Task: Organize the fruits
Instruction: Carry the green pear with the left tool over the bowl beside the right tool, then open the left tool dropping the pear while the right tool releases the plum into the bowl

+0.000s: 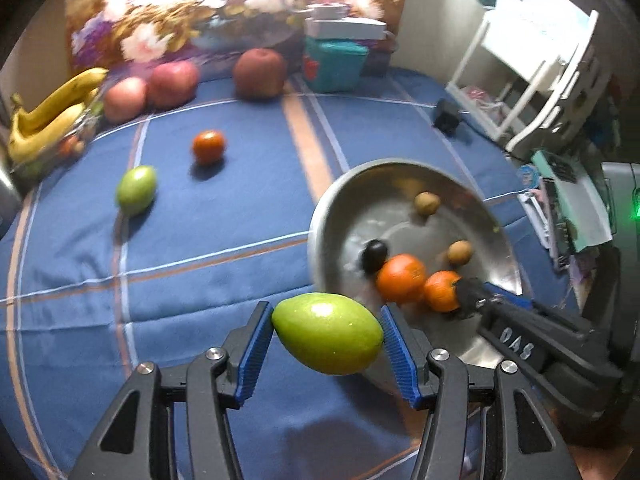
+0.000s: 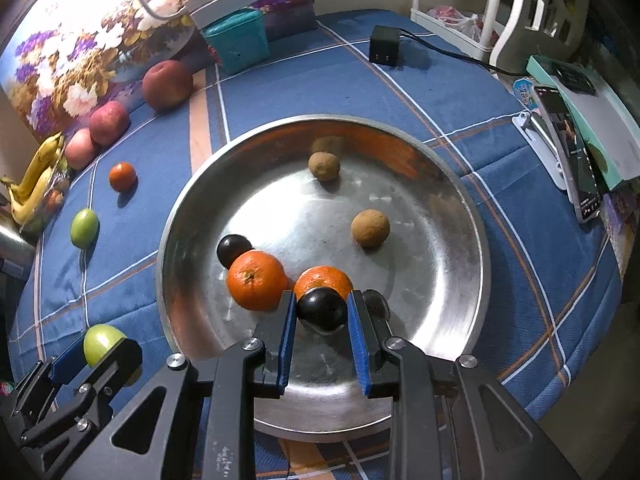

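The left gripper (image 1: 327, 334) clamped a green fruit (image 1: 328, 334) just outside the bowl (image 2: 452, 184); the right gripper (image 2: 322, 310) pinched a dark plum (image 2: 322, 309) low over the bowl floor beside two oranges (image 2: 256, 280); each load probably wanted a gentle set-down, since smooth round fruit would roll on polished steel; the fruit was glossy and oval, the plum shiny, the cloth (image 1: 180, 264) soft and checked

A blue cloth (image 2: 460, 92) crossed by white and orange stripes is seen; a silver dish (image 2: 460, 208) carries orange, brown and black fruit.
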`<control>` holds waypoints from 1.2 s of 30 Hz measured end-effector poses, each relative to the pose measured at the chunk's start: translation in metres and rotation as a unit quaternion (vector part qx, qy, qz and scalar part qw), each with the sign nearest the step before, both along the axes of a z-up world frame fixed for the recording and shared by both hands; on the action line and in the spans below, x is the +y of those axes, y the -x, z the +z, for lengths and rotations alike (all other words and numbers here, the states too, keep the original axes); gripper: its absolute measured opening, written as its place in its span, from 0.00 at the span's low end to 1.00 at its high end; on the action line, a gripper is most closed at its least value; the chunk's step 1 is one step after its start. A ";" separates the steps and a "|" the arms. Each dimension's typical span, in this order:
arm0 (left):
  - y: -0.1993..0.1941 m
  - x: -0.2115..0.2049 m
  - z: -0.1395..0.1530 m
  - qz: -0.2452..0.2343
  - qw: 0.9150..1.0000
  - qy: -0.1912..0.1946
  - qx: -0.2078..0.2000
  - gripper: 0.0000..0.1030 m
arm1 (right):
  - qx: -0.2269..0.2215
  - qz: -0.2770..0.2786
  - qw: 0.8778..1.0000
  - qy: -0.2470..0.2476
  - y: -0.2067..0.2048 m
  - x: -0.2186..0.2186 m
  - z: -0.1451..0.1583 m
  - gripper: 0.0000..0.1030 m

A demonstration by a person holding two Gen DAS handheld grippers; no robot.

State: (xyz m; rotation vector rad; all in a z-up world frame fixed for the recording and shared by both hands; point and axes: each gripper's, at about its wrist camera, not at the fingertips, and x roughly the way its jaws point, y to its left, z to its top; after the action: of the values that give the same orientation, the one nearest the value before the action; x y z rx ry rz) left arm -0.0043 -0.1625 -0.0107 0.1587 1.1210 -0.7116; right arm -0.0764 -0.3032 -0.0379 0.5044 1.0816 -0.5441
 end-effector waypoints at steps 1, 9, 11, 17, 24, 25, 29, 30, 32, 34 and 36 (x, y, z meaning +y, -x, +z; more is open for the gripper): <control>0.001 -0.004 0.001 -0.004 1.000 0.005 0.000 0.57 | -0.003 -0.002 1.000 0.000 0.001 -0.001 0.001 0.26; 0.009 -0.019 0.001 -0.027 0.999 -0.004 -0.022 0.57 | -0.040 -0.030 0.999 -0.014 0.008 -0.021 0.007 0.26; 0.008 -0.024 -0.002 -0.028 0.999 -0.008 -0.022 0.57 | -0.045 -0.032 0.998 -0.017 0.007 -0.023 0.006 0.26; 0.007 -0.030 -0.009 -0.035 0.999 -0.013 -0.023 0.57 | -0.052 -0.033 0.998 -0.023 0.001 -0.027 0.002 0.27; 0.007 -0.031 -0.011 -0.039 0.999 -0.011 -0.017 0.57 | -0.049 -0.034 0.998 -0.024 -0.001 -0.030 -0.001 0.28; 0.007 -0.031 -0.010 -0.039 0.999 -0.009 -0.017 0.57 | -0.049 -0.034 0.998 -0.023 -0.002 -0.030 -0.001 0.31; 0.009 -0.030 -0.004 -0.042 0.999 -0.003 -0.022 0.58 | -0.049 -0.034 0.998 -0.020 -0.002 -0.030 0.000 0.38; 0.009 -0.030 -0.003 -0.042 0.999 -0.004 -0.021 0.58 | -0.049 -0.034 0.998 -0.019 -0.002 -0.030 0.000 0.38; 0.007 -0.028 -0.004 -0.037 0.999 -0.007 -0.018 0.58 | -0.048 -0.034 0.998 -0.017 -0.002 -0.030 0.000 0.38; 0.004 -0.025 -0.005 -0.029 0.999 -0.011 -0.015 0.58 | -0.047 -0.033 0.998 -0.016 -0.002 -0.030 0.001 0.38; 0.000 -0.021 -0.006 -0.017 1.000 -0.012 -0.010 0.58 | -0.045 -0.032 0.998 -0.015 -0.003 -0.029 0.001 0.38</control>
State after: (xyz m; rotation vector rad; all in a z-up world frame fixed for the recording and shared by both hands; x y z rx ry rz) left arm -0.0041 -0.1836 -0.0167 0.2056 1.1109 -0.7260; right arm -0.0737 -0.3324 -0.0370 0.5852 0.9912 -0.5570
